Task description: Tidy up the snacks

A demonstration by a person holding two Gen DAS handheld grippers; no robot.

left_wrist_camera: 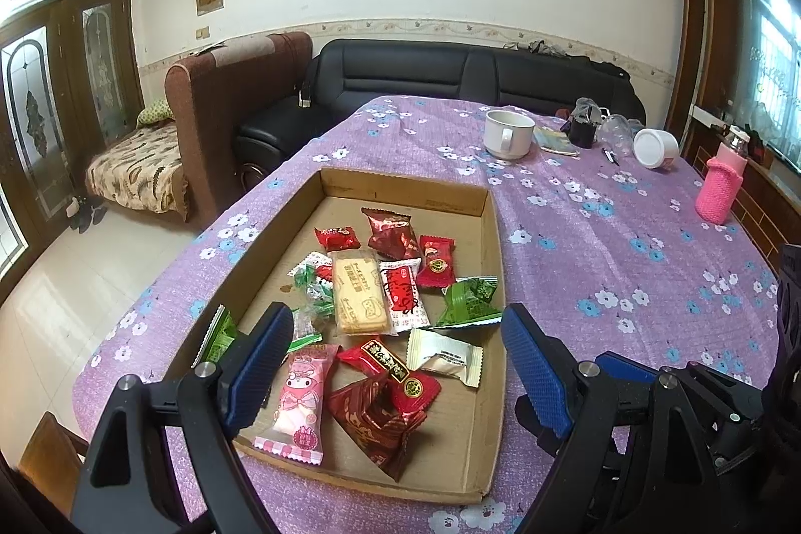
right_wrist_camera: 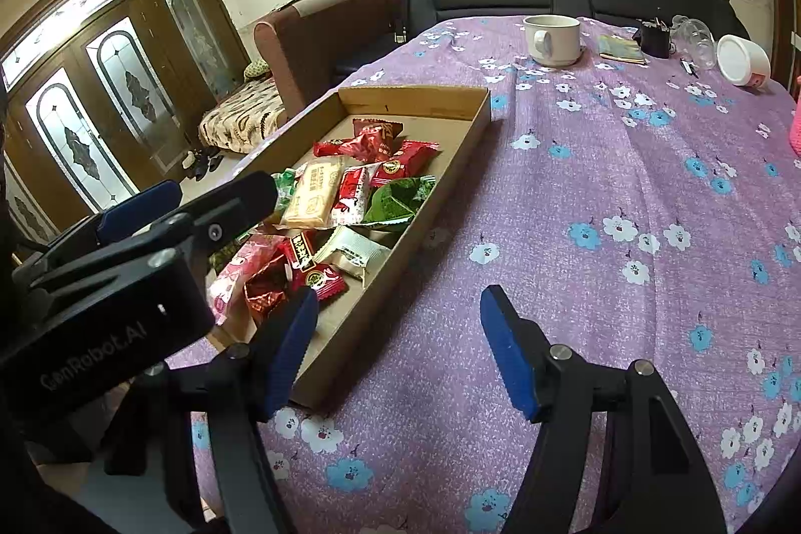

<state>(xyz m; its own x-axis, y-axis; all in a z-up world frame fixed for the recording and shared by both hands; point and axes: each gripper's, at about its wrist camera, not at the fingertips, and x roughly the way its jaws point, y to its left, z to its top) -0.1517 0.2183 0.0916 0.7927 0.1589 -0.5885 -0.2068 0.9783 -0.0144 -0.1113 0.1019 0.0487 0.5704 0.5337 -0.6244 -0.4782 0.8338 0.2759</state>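
A shallow cardboard tray [left_wrist_camera: 493, 263] lies on the purple flowered tablecloth [left_wrist_camera: 626, 243] and holds several wrapped snacks. Among them are a beige biscuit pack [left_wrist_camera: 358, 294], a pink pack [left_wrist_camera: 300, 399], a dark red bag [left_wrist_camera: 380, 419], a white pack [left_wrist_camera: 445, 356] and a green pack [left_wrist_camera: 468, 296]. Another green pack [left_wrist_camera: 218, 334] lies at the tray's left wall. My left gripper [left_wrist_camera: 400, 364] hovers open over the tray's near end, holding nothing. My right gripper [right_wrist_camera: 400, 334] stands open and empty over the tray's near right wall [right_wrist_camera: 400, 263] and the cloth. The left gripper [right_wrist_camera: 225, 188] also shows at left in the right wrist view.
At the table's far end stand a white mug [left_wrist_camera: 505, 133], a white jar on its side [left_wrist_camera: 653, 146], a clear plastic cup [left_wrist_camera: 616, 131] and a pink knitted bottle [left_wrist_camera: 718, 188]. A black sofa [left_wrist_camera: 450, 73] and a brown one [left_wrist_camera: 220, 98] lie beyond. The table's left edge drops to tiled floor.
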